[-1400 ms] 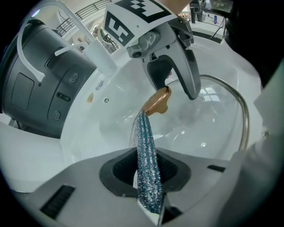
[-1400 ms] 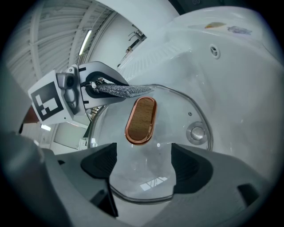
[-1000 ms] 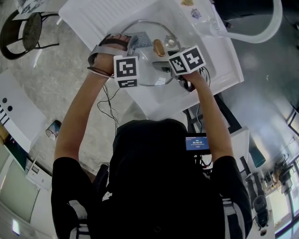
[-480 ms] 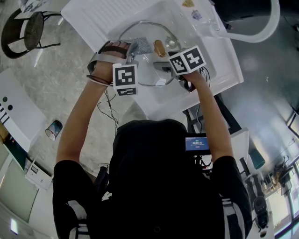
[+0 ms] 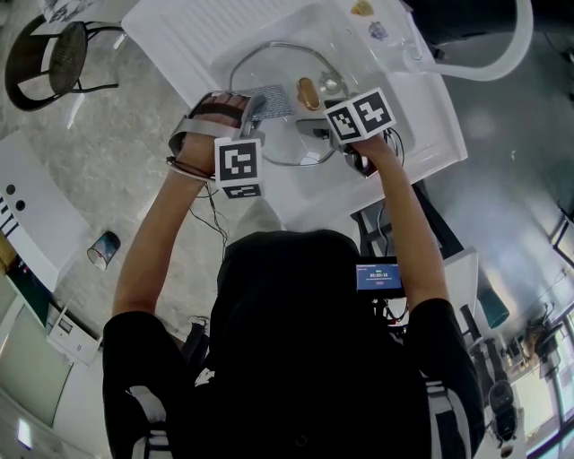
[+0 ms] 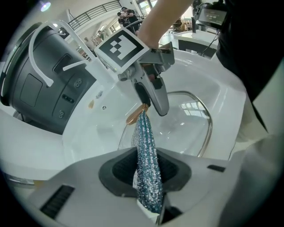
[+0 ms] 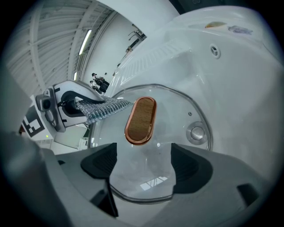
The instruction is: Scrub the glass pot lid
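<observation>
The glass pot lid (image 5: 269, 63) (image 7: 179, 113) lies in the white sink (image 5: 421, 116). Its brown oval handle (image 5: 308, 92) (image 7: 140, 119) is at the middle. My left gripper (image 5: 260, 103) (image 6: 148, 168) is shut on a glittery blue-silver scrub cloth (image 6: 144, 135) (image 7: 104, 108). The cloth lies on the glass just left of the handle. My right gripper (image 5: 314, 130) (image 7: 144, 166) is open. Its jaws stand apart over the lid's near part, with bare glass between them. Whether the jaws touch the glass I cannot tell.
A ridged drainboard (image 5: 206, 27) adjoins the basin on the far left. A round metal piece (image 7: 196, 132) shows right of the handle. A white curved spout (image 5: 502, 63) arcs over the far right. Two small stickers (image 5: 368, 18) sit on the rim. A chair (image 5: 54, 54) stands on the floor.
My left gripper has drawn back toward me, dragging the cloth across the glass beside the handle. The right gripper and the lid have stayed where they were.
</observation>
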{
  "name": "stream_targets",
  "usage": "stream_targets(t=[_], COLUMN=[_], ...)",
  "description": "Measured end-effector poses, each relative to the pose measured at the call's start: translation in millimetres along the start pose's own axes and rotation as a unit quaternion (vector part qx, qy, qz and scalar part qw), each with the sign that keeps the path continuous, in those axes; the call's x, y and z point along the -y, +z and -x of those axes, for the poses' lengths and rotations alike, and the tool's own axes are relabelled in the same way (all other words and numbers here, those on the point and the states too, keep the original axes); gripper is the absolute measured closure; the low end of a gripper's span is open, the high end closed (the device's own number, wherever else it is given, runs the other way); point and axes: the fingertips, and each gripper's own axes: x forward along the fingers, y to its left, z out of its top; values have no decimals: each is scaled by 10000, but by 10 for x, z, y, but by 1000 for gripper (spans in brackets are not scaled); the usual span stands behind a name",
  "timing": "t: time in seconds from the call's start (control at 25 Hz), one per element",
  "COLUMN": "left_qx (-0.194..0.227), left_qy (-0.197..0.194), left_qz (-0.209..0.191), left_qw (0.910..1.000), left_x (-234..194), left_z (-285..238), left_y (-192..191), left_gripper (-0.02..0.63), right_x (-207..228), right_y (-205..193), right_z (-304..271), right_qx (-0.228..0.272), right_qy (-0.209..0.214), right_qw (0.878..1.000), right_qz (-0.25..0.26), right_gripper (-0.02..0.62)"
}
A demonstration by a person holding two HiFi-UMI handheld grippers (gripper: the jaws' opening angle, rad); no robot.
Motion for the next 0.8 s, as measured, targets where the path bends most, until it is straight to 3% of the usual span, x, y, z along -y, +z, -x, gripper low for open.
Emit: stream_targets(t=[0.36, 0.8], left_qx=[146, 242], left_qy=[-15, 88], left_qz=[363, 438], left_qw=[9992, 9987], left_x=[114, 101], left_z=[100, 92], left_y=[11, 30], left_gripper=[531, 531], right_x=[9, 7], right_y=[0, 0], right_z=[-4, 9], right_qx=[3, 234], right_qy=[10, 27], right_qw=[10000, 9997], right_qz=[-7, 99], right_gripper=[230, 230])
